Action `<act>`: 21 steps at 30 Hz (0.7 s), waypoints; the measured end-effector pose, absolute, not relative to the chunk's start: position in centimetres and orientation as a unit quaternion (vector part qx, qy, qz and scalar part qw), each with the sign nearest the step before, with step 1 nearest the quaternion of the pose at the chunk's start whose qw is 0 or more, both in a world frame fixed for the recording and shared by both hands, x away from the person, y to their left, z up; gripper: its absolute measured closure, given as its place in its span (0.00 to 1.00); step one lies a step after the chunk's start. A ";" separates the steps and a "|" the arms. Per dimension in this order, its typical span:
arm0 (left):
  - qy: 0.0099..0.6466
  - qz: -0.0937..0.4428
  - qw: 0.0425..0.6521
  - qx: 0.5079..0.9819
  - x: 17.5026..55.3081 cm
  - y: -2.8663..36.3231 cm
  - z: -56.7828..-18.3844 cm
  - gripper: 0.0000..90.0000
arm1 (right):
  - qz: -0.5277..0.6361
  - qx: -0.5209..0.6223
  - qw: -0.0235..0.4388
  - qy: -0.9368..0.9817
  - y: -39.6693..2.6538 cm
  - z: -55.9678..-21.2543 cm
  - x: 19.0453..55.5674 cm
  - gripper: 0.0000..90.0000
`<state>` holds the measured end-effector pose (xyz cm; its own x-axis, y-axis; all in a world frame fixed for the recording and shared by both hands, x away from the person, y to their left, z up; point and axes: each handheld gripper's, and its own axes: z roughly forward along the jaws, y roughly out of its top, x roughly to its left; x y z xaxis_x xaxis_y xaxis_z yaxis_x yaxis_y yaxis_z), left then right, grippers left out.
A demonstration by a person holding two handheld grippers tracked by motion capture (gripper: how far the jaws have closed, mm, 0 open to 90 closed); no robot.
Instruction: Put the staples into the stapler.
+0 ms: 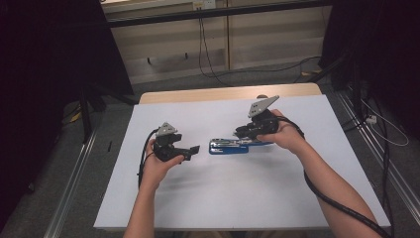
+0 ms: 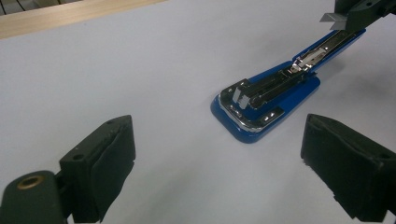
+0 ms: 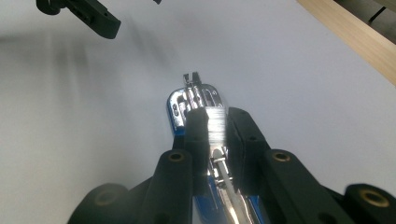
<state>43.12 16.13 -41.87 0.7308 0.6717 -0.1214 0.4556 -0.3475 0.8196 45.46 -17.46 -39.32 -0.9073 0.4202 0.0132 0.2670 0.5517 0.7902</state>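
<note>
left hand (image 1: pixel 157 168): holds the left gripper (image 1: pixel 190 151) over the left half of the white table cover (image 1: pixel 223 198); jaws wide apart, nothing between them, pointing right toward the stapler.

left gripper, own view (image 2: pixel 215 168): the two black pads stand far apart over bare white surface; the stapler lies beyond them, well clear of both.

stapler (image 1: pixel 229 147): blue, with chrome metal parts, near the middle of the table, long axis running left to right. its base lies flat on the cover; its left end sits just right of the left gripper's jaw tips, not touching.

stapler, left gripper view (image 2: pixel 266 100): opened out, blue base flat, metal channel exposed; its blue upper arm rises up to the far right, where the other gripper holds it. this opening is hard to read from the high view.

right gripper (image 1: pixel 245 131): over the stapler's right part, held in the right hand (image 1: pixel 285 134).

right gripper, own view (image 3: pixel 217 135): jaws narrow, closed on the stapler's metal strip (image 3: pixel 219 163); chrome front end (image 3: pixel 194 100) beyond the tips.

wooden table edge (image 1: pixel 223 93): bare along the far side.
</note>
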 end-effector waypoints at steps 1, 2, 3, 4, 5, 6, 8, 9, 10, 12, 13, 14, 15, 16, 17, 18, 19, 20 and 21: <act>0.347 0.118 0.454 0.812 43.1 16.1 -41.9 0.11 | 0.431 0.195 0.090 0.877 -17.4 -39.3 45.5 0.88; 0.348 0.118 0.453 0.812 43.1 16.2 -41.9 0.11 | 0.431 0.194 0.089 0.877 -17.4 -39.3 45.6 0.88; 0.348 0.118 0.453 0.812 43.1 16.2 -41.9 0.11 | 0.431 0.192 0.088 0.878 -17.3 -39.3 45.6 0.88; 0.349 0.116 0.453 0.812 43.1 16.2 -41.9 0.11 | 0.431 0.191 0.088 0.878 -17.2 -39.3 45.6 0.88; 0.350 0.116 0.453 0.812 43.0 16.2 -41.9 0.11 | 0.431 0.190 0.087 0.878 -17.1 -39.3 45.6 0.88; 0.350 0.116 0.453 0.812 43.0 16.3 -41.9 0.11 | 0.432 0.188 0.086 0.878 -17.0 -39.3 45.7 0.88; 0.352 0.116 0.454 0.811 42.9 16.4 -41.8 0.11 | 0.431 0.186 0.087 0.879 -16.9 -39.3 45.7 0.88; 0.351 0.116 0.454 0.811 42.9 16.4 -41.8 0.11 | 0.431 0.186 0.085 0.879 -16.9 -39.3 45.7 0.88; 0.351 0.116 0.454 0.810 42.9 16.4 -41.8 0.11 | 0.429 0.184 0.085 0.880 -16.8 -39.3 45.8 0.88; 0.353 0.118 0.454 0.809 42.9 16.5 -41.8 0.11 | 0.430 0.184 0.083 0.880 -16.7 -39.3 45.9 0.88; 0.353 0.118 0.454 0.810 42.9 16.5 -41.8 0.11 | 0.428 0.181 0.083 0.881 -16.7 -39.3 46.0 0.88; 0.354 0.117 0.454 0.809 42.9 16.5 -41.8 0.11 | 0.425 0.179 0.085 0.883 -16.6 -39.3 46.0 0.88; 0.354 0.117 0.454 0.810 42.9 16.5 -41.8 0.11 | 0.425 0.179 0.083 0.883 -16.6 -39.3 46.1 0.88; 0.352 0.118 0.453 0.811 42.9 16.5 -41.8 0.11 | 0.425 0.176 0.082 0.884 -16.5 -39.3 46.1 0.88; 0.352 0.117 0.452 0.811 42.9 16.5 -41.9 0.11 | 0.424 0.177 0.084 0.884 -16.5 -39.2 46.2 0.88; 0.354 0.116 0.451 0.811 42.9 16.5 -41.9 0.11 | 0.424 0.176 0.083 0.885 -16.4 -39.2 46.3 0.88; 0.354 0.117 0.450 0.811 42.9 16.5 -41.9 0.11 | 0.424 0.174 0.082 0.885 -16.4 -39.2 46.4 0.88; 0.355 0.117 0.450 0.811 42.9 16.6 -41.9 0.11 | 0.424 0.175 0.081 0.885 -16.3 -39.2 46.4 0.88; 0.356 0.116 0.451 0.810 42.9 16.6 -41.9 0.11 | 0.423 0.173 0.081 0.886 -16.2 -39.2 46.5 0.88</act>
